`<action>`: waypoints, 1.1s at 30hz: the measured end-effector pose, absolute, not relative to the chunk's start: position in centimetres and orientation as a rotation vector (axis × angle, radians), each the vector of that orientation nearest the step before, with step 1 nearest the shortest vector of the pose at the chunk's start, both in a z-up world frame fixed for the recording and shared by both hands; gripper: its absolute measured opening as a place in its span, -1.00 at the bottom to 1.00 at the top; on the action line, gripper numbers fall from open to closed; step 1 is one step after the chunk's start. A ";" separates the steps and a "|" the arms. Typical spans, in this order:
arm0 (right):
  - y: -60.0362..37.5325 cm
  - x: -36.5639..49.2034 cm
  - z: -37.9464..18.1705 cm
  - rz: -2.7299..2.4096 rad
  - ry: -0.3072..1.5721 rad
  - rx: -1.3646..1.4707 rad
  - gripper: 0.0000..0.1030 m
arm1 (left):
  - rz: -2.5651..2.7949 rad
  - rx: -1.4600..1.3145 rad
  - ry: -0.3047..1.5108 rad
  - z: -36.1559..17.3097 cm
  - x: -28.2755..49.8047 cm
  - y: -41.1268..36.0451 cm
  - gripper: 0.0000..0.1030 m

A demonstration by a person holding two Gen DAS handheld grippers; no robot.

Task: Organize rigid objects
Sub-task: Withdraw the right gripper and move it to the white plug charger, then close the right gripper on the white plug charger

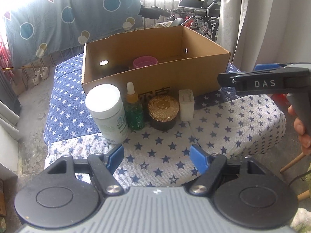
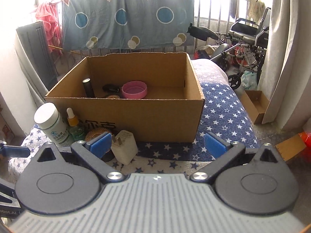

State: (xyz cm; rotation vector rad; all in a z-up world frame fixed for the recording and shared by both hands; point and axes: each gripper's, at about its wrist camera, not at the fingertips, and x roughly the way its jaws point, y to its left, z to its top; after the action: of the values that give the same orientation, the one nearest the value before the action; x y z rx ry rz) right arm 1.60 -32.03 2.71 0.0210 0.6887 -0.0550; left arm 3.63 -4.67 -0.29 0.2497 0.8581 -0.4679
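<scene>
Both hand-held grippers hover over the star-printed cloth (image 1: 223, 120) with nothing between their blue pads. Up close, the left gripper (image 1: 157, 156) has its jaws spread partway, and just ahead of it a row of four things stands against the front wall of the cardboard box (image 1: 175, 77): a white-capped bottle (image 1: 106, 110) ahead to its left, then a green dropper bottle (image 1: 134, 112), a dark jar with a gold lid (image 1: 163, 110) straight ahead, and a white plug adapter (image 1: 186, 104) slightly to its right. The right gripper (image 2: 156, 143) comes in from the left one's far right, a person's fingers (image 1: 303, 134) wrapped round its handle; its jaws stand wide apart. The plug adapter sits just inside its left pad without touching it, and the gold-lidded jar is half hidden behind that pad. Beyond it, inside the box, lie a pink lid (image 2: 134, 90), a dark upright tube (image 2: 88, 87) and a small black object (image 2: 111, 88).
</scene>
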 end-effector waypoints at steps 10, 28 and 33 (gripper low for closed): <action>-35.3 1.2 2.8 0.087 0.598 0.166 0.98 | -0.477 0.308 0.856 -1.3 5.0 -6.8 0.47; -38.4 8.5 -4.9 0.295 0.861 0.695 0.30 | -0.572 0.447 0.753 -4.2 8.7 -15.0 0.06; -38.0 9.7 -5.7 0.294 0.881 0.730 0.12 | -0.563 0.445 0.739 -4.7 9.4 -15.5 -0.11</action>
State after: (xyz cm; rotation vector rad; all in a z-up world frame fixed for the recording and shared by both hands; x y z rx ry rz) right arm 9.69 -37.96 -5.73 0.7299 0.8806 0.2944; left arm 9.41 -15.48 -4.70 0.4449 0.7388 -0.5633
